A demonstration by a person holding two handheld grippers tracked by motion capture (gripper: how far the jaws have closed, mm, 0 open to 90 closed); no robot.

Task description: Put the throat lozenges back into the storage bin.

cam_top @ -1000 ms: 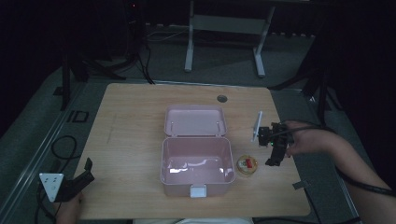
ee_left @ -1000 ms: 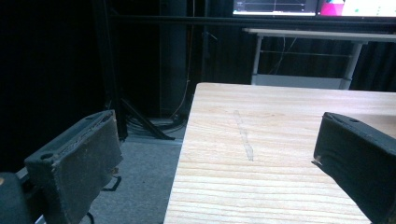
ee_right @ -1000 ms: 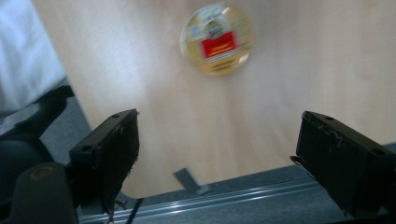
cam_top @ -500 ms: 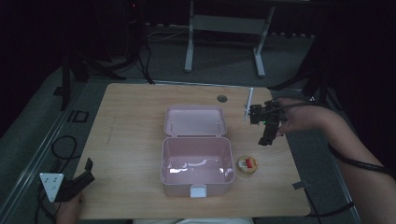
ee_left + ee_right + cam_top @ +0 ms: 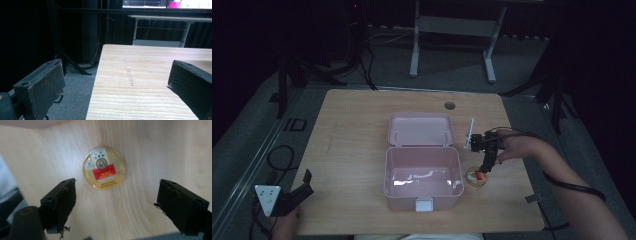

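**Approach on the tin, right side of the box**

Dark room around a pale wooden table (image 5: pixel 362 125); we note little light beyond the tabletop. Largest item: an open pink plastic lunch box (image 5: pixel 422 172) with its lid (image 5: pixel 421 129) laid back flat, standing mid-table and looking empty. Just right of it, on bare wood, lies a small round gold tin with a red label (image 5: pixel 476 176), flat, label up.

Our right gripper (image 5: pixel 485 167) hangs over the tin, jaws wide apart and holding nothing; in the right gripper view the tin (image 5: pixel 104 168) sits ahead of the jaws, nearer the left one. Our left gripper (image 5: pixel 292 192) rests at the table's near-left corner, jaws spread, empty.

Judgement: before closing, we should push forward and centre the tin between the jaws, come low enough to catch its thin rim, and close squarely, since a shallow disc may skid or flip.
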